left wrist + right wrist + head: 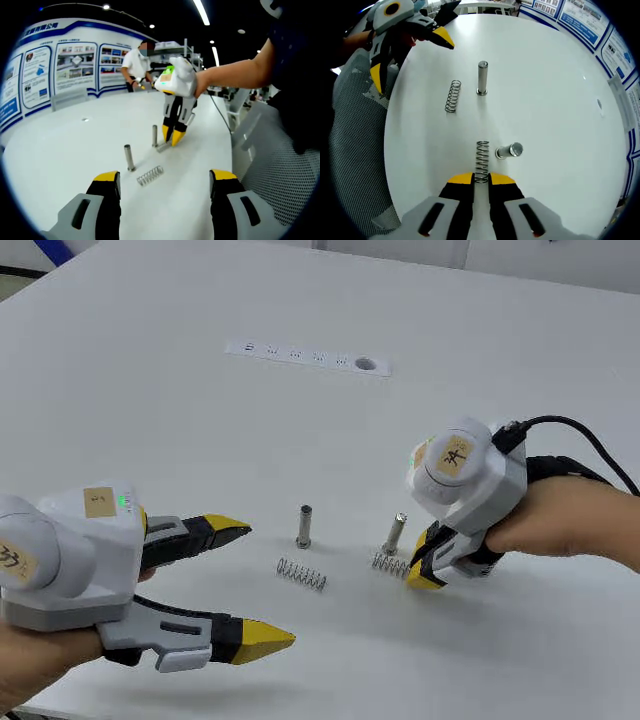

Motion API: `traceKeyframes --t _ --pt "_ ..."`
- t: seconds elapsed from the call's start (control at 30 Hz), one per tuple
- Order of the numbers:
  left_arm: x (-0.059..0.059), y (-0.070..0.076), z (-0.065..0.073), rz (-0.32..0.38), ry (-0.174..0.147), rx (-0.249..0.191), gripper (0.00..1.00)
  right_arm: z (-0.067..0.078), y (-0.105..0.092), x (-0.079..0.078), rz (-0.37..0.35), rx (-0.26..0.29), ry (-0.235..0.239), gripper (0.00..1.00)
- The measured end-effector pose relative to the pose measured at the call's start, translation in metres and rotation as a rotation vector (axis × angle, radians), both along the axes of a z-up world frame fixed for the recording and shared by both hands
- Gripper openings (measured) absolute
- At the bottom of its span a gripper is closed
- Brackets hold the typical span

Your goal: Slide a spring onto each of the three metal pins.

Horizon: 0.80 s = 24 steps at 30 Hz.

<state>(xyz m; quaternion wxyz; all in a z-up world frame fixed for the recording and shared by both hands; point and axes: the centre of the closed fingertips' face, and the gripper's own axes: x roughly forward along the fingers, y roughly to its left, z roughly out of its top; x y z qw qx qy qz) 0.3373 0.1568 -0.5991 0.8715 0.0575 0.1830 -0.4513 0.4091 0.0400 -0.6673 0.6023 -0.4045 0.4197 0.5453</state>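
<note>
Left gripper (pixel 270 584) gapes; right gripper (pixel 475 178) pinches spring (pixel 482 159) beside pin (pixel 509 150).

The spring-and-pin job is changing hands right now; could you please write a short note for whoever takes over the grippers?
Right gripper: shut on one end of the gripped spring, which lies on the white table beside the near pin.
Left gripper: open, holding nothing, above the table.
Loose spring: lying flat beside the far pin. Both pins stand upright.
Done: nothing yet; both pins are bare.
Left: slide the gripped spring onto the near pin and the loose spring onto the far pin. The task calls for three pins, so look for a third set.
</note>
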Motion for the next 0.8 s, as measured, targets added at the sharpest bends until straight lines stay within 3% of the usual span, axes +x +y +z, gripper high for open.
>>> traceKeyframes --t 0.4,0.6,0.8 --pt "-0.003 -0.005 -0.001 -0.020 0.004 -0.005 0.71 0.000 -0.002 0.000 0.007 -0.004 -0.009 0.11" --pt "-0.007 -0.017 -0.003 -0.067 0.009 -0.003 0.66 0.010 -0.002 -0.010 0.013 0.008 -0.006 0.11" --pt "-0.005 -0.034 -0.003 -0.132 0.005 0.007 0.63 0.024 -0.002 -0.026 0.035 0.027 0.005 0.11"
